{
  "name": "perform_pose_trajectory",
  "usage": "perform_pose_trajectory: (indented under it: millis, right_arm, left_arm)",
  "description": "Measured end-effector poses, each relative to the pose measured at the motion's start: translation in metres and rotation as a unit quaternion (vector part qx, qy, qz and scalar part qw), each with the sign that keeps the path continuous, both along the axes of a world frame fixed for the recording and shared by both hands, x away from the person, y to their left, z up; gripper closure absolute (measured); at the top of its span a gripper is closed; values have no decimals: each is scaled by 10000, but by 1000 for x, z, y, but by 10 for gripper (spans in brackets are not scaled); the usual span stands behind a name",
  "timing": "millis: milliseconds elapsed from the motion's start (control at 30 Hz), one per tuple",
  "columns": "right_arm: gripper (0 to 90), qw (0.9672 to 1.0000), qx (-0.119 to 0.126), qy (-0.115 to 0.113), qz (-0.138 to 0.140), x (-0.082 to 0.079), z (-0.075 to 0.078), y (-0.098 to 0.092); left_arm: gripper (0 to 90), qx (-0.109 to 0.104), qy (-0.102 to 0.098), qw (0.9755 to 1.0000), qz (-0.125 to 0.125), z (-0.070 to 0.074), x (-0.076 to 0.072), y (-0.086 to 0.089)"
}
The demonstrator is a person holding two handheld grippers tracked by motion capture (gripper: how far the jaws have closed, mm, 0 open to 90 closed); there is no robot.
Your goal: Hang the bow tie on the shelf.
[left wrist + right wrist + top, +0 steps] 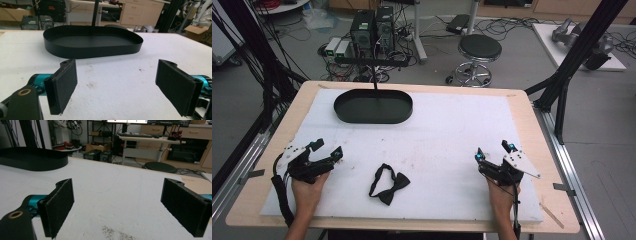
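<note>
We hold the left gripper [327,148] and right gripper [493,151] low near the table's front, jaws wide and empty (pads facing); the bow tie [389,183] lies between them, the black tray [373,106] far

The bow tie [389,184] is black, its band curled in a loop at its 10 o'clock; it lies flat on the white mat's near half, at 6 o'clock from the tray [373,106]; untouched.
</note>
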State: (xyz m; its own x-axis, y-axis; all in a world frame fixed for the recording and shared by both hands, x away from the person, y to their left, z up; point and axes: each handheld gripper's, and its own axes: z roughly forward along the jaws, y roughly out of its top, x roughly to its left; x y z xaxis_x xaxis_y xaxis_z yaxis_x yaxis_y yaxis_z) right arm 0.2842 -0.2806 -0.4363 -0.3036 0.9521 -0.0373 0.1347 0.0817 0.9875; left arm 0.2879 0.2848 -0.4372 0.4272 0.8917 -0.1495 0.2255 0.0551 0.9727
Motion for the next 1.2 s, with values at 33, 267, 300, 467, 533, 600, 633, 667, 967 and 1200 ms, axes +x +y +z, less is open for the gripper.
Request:
perform_pose_trajectory:
  millis: [33,267,300,467,533,600,633,667,967,1200]
  right_arm:
    - [107,10000,15,10,7,0,0,0]
    - [107,10000,16,-5,54,0,0,1]
    - [107,10000,-7,-13,49,0,0,1]
    - [107,10000,14,16,58,-1,0,1]
    - [107,10000,-21,-5,77,0,0,1]
    - [107,10000,-15,39,72,0,0,2]
    - [107,9999,-30,27,93,0,0,2]
    - [107,10000,-38,23,87,1,0,2]
    - [107,9999,-21,69,100,1,0,1]
    - [107,9999,-25,69,96,1,0,1]
  left_arm:
    - [179,17,-21,10000,-12,0,0,0]
    - [178,182,-43,9998,29,1,-1,-3]
    - [178,216,-37,9998,26,1,-1,-4]
    - [178,273,-49,9996,12,1,-1,-6]
    - [179,276,-64,9996,-29,1,-1,-7]
    - [180,290,-77,9995,-64,1,-2,-8]
    - [180,283,-75,9995,-83,1,-2,-9]
    - [180,295,-62,9995,-105,1,-2,-10]
    - [179,300,43,9973,-667,11,-10,-35]
    - [234,366,202,9904,-1321,13,-18,-55]
